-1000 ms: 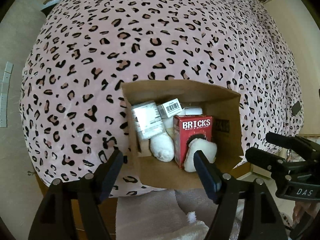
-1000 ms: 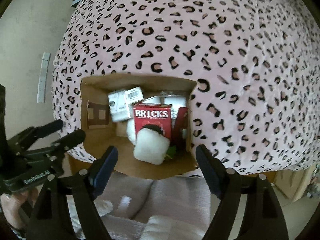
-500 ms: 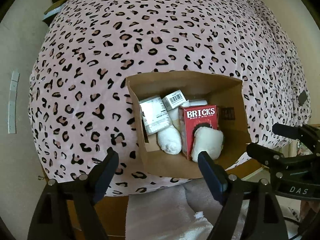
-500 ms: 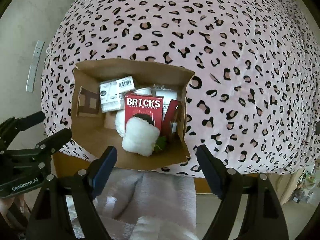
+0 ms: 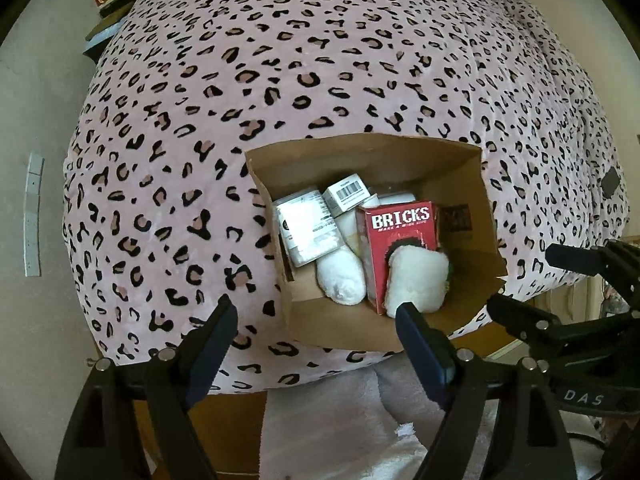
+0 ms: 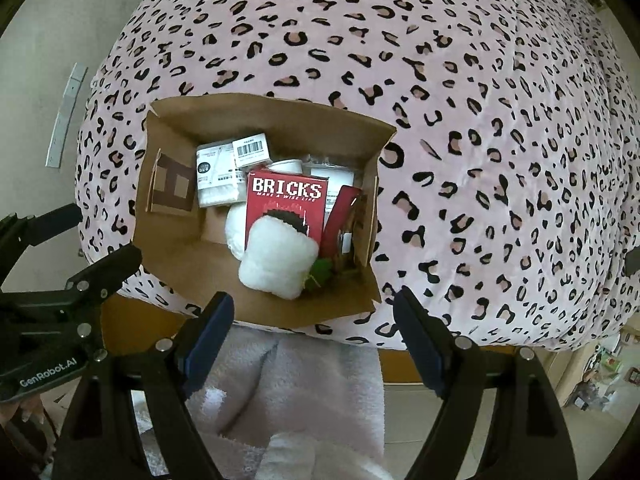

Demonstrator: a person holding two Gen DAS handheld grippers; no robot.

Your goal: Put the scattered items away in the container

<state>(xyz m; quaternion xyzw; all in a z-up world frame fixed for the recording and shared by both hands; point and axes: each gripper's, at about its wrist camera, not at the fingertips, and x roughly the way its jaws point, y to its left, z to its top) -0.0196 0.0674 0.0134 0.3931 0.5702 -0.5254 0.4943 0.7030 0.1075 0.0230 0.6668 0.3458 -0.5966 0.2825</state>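
We cannot read the white packages [image 6: 216, 178] behind the BRICKS box [image 6: 286, 204]; a fluffy white item [image 6: 278, 258] hides its lower front.

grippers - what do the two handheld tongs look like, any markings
Both tongs are black plastic frames with silver bolts and dark blue pads on long, tapering fingers. The left gripper reads "GenRobot.AI" on its side in the right wrist view; the right gripper shows "DAS" in the left wrist view.

The brown cardboard box [image 6: 172, 240] is open on top, but the red box marked BRICKS [image 6: 286, 204] and a white fluffy toy [image 6: 278, 262] fill its middle. There is bare room by its left wall. The pink spotted blanket [image 6: 480, 120] around it is free.
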